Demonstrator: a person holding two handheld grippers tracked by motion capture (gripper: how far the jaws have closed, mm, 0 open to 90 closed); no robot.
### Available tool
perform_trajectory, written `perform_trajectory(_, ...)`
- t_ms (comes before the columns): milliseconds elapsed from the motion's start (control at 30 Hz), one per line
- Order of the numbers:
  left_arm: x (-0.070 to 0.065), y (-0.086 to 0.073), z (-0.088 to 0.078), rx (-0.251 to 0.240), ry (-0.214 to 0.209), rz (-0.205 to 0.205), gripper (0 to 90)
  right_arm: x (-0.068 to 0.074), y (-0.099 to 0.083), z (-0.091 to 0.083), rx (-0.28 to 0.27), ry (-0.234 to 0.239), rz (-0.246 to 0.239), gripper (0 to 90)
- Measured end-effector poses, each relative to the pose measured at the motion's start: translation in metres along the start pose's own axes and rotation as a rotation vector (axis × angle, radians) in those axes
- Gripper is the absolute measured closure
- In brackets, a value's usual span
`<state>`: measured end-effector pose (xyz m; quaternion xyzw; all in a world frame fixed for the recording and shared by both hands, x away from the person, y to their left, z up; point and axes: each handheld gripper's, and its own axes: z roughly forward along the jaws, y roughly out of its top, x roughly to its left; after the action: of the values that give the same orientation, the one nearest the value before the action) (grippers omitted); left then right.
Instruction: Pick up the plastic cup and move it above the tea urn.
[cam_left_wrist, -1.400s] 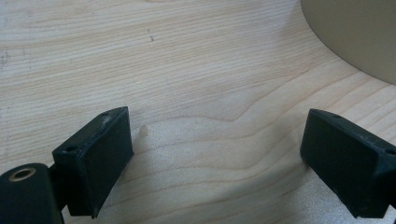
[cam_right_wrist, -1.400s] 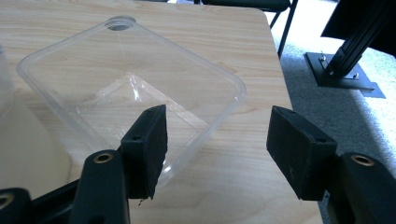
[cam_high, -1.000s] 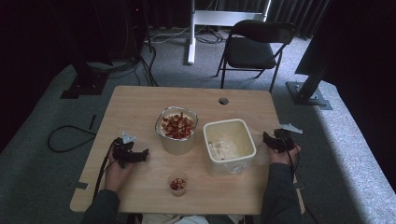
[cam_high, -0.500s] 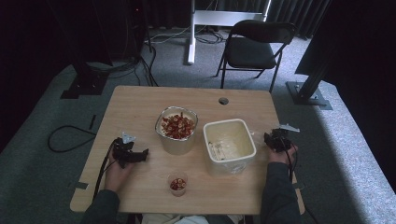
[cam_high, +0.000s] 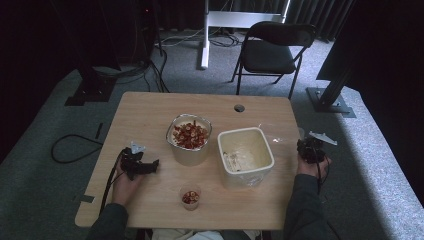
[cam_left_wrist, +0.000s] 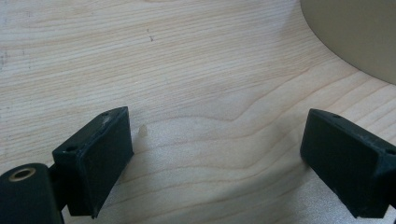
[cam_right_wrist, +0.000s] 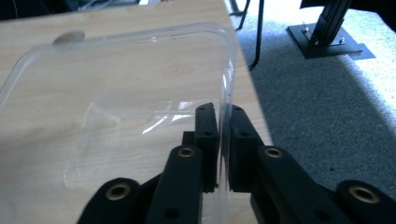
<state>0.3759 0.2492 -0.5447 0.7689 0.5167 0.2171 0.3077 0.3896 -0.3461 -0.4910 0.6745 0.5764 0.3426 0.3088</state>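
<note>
Since the earlier frame the right gripper (cam_right_wrist: 223, 140) has drawn slightly outward toward 3 o'clock, and its jaws have just been closing on the rim of the clear lid (cam_right_wrist: 140, 88). The lid sits at the table's (cam_high: 150, 115) right edge, beside the square tub (cam_high: 245, 156) it must presumably cover. The pinch looks done; lifting and fitting remain. The left gripper (cam_left_wrist: 219, 154) rests spread, empty.

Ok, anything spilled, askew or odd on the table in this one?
Nothing spilled. A small pale crumb lies on the table by the open left gripper. The right gripper pinches the clear lid's rim, holding it tilted.
</note>
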Motion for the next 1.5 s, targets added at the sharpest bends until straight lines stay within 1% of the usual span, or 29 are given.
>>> perform_trajectory(100, 0.000, 0.000, 0.000, -0.001, 0.000, -0.001, 9.7, -0.007, 0.002, -0.006, -0.015, 0.008, 0.008, 86.5)
perform_trajectory(200, 0.000, 0.000, 0.000, -0.001, 0.000, -0.001, 9.7, -0.010, 0.004, -0.010, -0.024, 0.001, 0.000, 86.6)
perform_trajectory(367, 0.000, 0.000, 0.000, 0.000, 0.001, -0.001, 9.7, -0.013, 0.010, -0.021, -0.058, -0.004, -0.006, 86.7)
perform_trajectory(567, 0.000, 0.000, 0.000, -0.001, 0.001, -0.001, 9.7, -0.014, 0.025, -0.037, -0.103, -0.010, -0.024, 86.7)
perform_trajectory(700, 0.000, 0.000, 0.000, -0.001, 0.001, -0.001, 9.7, -0.013, 0.032, -0.043, -0.113, -0.017, -0.047, 86.7)
perform_trajectory(733, 0.000, 0.000, 0.000, -0.001, 0.001, -0.001, 9.7, -0.013, 0.037, -0.045, -0.120, -0.019, -0.055, 86.6)
perform_trajectory(867, 0.000, 0.000, 0.000, -0.001, 0.001, -0.001, 9.7, -0.014, 0.045, -0.051, -0.132, -0.017, -0.056, 86.6)
perform_trajectory(1033, 0.000, 0.000, 0.000, 0.000, 0.001, -0.001, 9.7, -0.015, 0.054, -0.059, -0.145, -0.003, -0.052, 86.6)
perform_trajectory(1133, 0.000, 0.000, 0.000, -0.001, 0.001, -0.001, 9.7, -0.014, 0.060, -0.064, -0.153, 0.004, -0.057, 86.6)
perform_trajectory(1500, 0.000, 0.000, 0.000, 0.000, 0.001, -0.001, 9.7, -0.007, 0.079, -0.087, -0.195, 0.029, -0.081, 86.5)
